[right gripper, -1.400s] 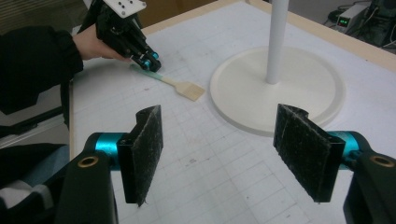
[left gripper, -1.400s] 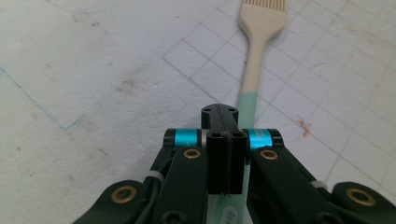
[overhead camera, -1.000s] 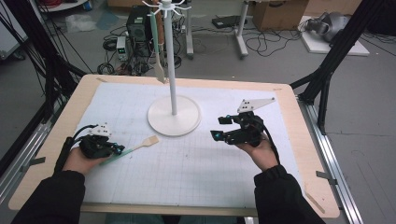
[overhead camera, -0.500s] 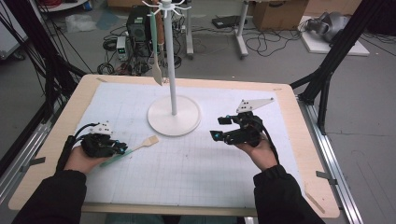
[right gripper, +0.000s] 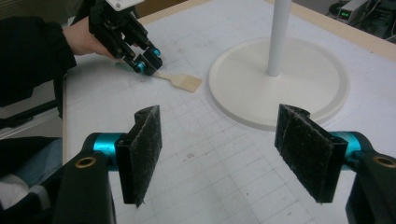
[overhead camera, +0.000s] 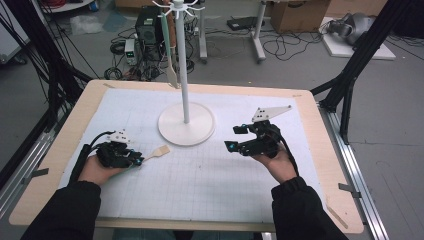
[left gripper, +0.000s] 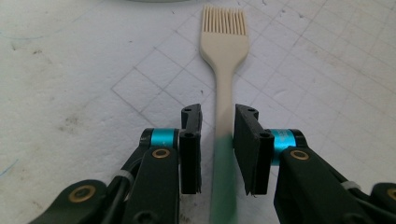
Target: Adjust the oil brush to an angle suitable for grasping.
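Note:
A cream pastry brush [overhead camera: 159, 150] with a green handle end lies flat on the white grid mat [overhead camera: 200, 190], bristles pointing toward the stand. My left gripper [overhead camera: 137, 158] sits low at the mat's left. Its jaws have just been opening. In the left gripper view the brush [left gripper: 224, 60] handle runs between the pads with a narrow gap on each side of my left gripper [left gripper: 218, 116]. My right gripper [overhead camera: 235, 137] hovers right of the stand, open wide and empty [right gripper: 219, 154]. The right gripper view also shows the brush [right gripper: 184, 82] and the left gripper [right gripper: 147, 60].
A white stand [overhead camera: 186, 125] with a round base and tall pole rises at the mat's middle back; its base [right gripper: 280, 88] lies just ahead of my right jaws. A pale spatula [overhead camera: 171, 65] hangs from its top hooks. The wooden table edge [overhead camera: 60, 150] frames the mat.
The left jaws have parted slightly from the brush handle; the brush stays flat on the mat. Both hands have hardly moved.

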Tool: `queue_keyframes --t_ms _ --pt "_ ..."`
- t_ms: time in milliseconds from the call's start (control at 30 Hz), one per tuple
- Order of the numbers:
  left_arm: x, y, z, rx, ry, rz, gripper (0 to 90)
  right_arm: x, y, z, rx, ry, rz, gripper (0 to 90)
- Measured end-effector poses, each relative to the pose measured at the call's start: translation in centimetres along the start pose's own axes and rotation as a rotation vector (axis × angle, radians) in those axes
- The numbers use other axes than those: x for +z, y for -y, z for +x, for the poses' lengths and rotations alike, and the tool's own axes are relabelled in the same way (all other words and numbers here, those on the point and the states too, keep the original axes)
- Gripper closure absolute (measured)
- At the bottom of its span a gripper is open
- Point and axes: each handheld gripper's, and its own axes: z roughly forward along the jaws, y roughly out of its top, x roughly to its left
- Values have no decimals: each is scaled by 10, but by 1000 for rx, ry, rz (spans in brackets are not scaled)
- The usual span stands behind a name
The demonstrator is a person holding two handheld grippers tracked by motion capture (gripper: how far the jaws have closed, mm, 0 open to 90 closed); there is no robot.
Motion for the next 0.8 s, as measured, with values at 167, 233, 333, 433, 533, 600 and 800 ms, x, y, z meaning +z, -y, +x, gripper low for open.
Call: queue_keyframes --t_ms 167,233,333,433,533,600,800 --pt "2 -1 -1 -2 3 -2 718 -1 0 0 1 0 -5 307" --pt "2 -1 -2 1 4 1 711 -1 0 0 -2 3 -6 307" --pt "1 -1 -4 7 2 7 711 -2 1 0 1 2 -4 307" --pt "1 -2 -4 12 5 5 715 -2 1 0 4 3 -6 307" --pt "2 -2 -5 17 5 12 715 -2 1 0 1 2 -2 307" --pt "1 -1 -5 13 7 13 718 -2 1 0 -2 4 -4 307" --pt "-1 1 -6 19 7 16 722 -3 1 -1 5 7 -6 307"
